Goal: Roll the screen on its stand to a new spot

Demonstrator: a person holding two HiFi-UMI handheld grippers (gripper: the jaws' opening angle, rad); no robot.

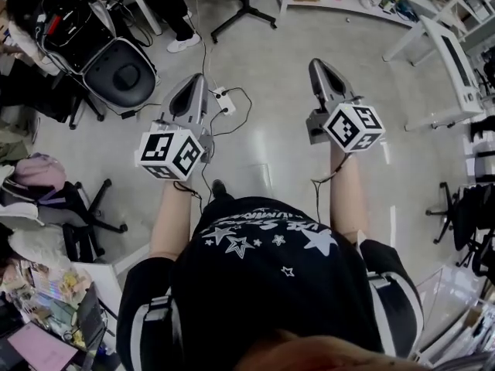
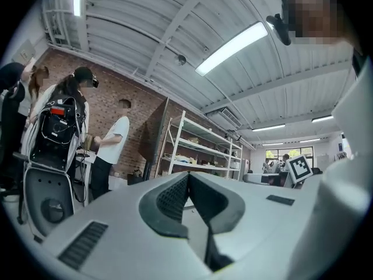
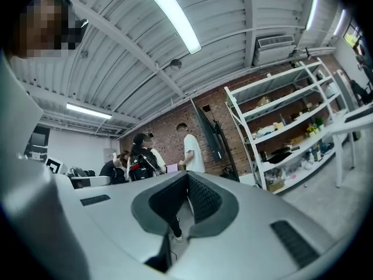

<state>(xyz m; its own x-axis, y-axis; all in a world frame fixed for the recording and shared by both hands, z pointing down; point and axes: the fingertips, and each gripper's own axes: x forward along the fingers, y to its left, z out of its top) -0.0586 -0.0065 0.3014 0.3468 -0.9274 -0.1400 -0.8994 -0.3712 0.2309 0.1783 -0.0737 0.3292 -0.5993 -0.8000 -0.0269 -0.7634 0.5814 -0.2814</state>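
Grey, glossy floor [image 1: 271,122] lies under both tongs, which are held out side by side and well apart from each other. The left tongs [image 1: 198,82] are shut tight, pad pressed on pad, and nothing is held in them. The right tongs [image 1: 317,66] are likewise fully closed and empty.

The screen [image 3: 210,134], a dark panel on its stand, is seen in the right gripper view against the brick wall [image 3: 166,127], between a person in a white shirt [image 3: 191,150] and the white shelving [image 3: 285,133]. It is well apart from both tongs and touched by neither. In the head view the stand's black legs [image 1: 244,14] are spread on the floor ahead.

Open floor is left straight ahead, broken only by a power strip [image 1: 224,99] with its cables just beside the left tongs. The way is edged by an office chair [image 1: 124,72] on the left and a white tabletop [image 1: 448,52] on the right.
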